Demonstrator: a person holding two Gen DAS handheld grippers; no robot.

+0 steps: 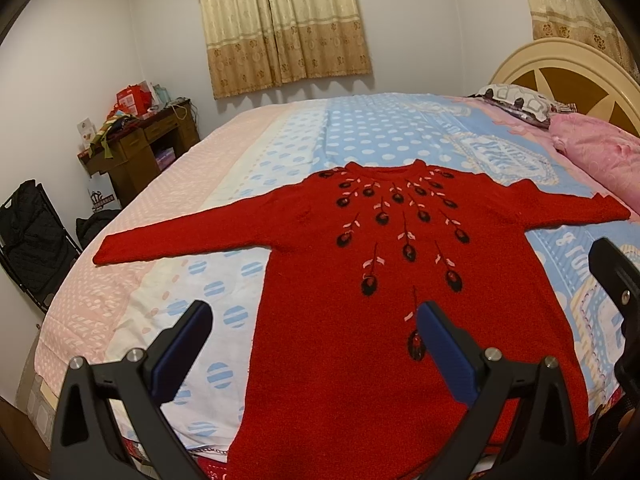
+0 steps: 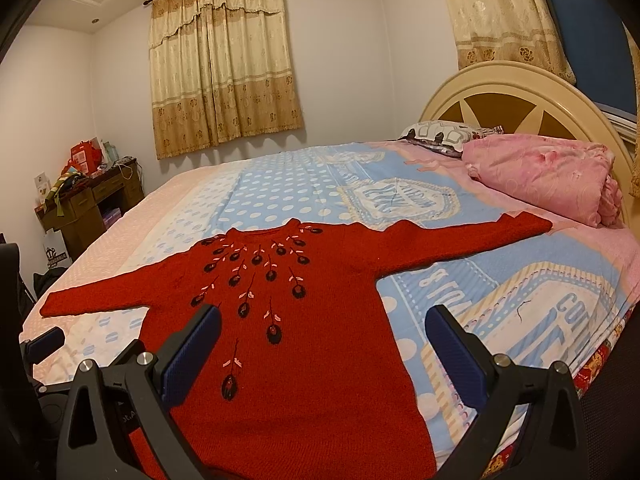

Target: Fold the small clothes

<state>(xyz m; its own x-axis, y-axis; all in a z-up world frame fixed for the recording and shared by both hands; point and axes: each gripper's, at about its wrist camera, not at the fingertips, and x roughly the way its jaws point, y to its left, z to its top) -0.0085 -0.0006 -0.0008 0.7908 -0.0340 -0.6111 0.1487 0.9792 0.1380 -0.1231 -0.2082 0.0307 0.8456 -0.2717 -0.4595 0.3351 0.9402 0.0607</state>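
**A:** Bedroom first, what did the left wrist view give you?

**B:** Curtains (image 1: pixel 284 32) on the far wall, a cluttered desk (image 1: pixel 144 144) at far left, and the bed (image 1: pixel 280 128) under a dotted blue and pink sheet. I had the red sweater (image 1: pixel 360 320) lying flat, front up, neck at the far end, both sleeves stretched out left and right, hem hanging at the near edge. My left gripper (image 1: pixel 316 344) hovered over the lower left of the body with its jaws spread wide, holding nothing. The other tool's tip showed at the right edge.

**A:** And the right wrist view?

**B:** Same bed, with the headboard (image 2: pixel 520 96) and a pink pillow (image 2: pixel 552 176) at far right. My right gripper (image 2: pixel 324 344) was likewise splayed and empty, over the sweater's lower right side, one finger above knit, the other above sheet.

**A:** Nothing folded, then. What worried you?

**B:** I judged the knit thick and grippy. A deep pinch could have caught the sheet too and dragged it along. Also, the hem sat so close to the edge that a careless tug might have slid the whole sweater off.
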